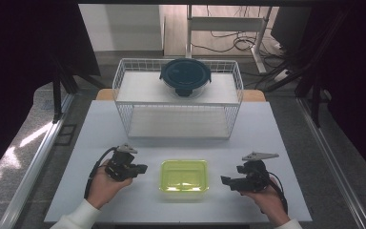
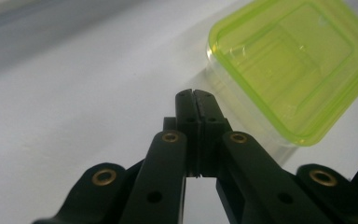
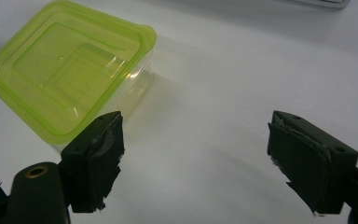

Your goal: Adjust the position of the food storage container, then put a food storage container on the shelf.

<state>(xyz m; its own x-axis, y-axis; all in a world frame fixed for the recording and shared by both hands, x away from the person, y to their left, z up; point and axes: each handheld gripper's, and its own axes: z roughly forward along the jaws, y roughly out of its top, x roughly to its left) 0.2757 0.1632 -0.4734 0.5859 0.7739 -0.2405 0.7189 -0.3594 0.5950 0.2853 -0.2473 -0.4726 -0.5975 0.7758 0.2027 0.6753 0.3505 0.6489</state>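
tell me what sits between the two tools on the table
In the high view, the yellow-green clear plastic lidded box sits between the left tool and the right tool, with bare white table either side of it.

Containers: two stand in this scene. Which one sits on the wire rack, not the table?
The round container with the dark blue lid, on the wire rack. The square yellow-green box stands on the table.

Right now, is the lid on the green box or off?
On. The green lid sits flat over the clear box, its rim wrapped over the edges all round, with no gap showing.
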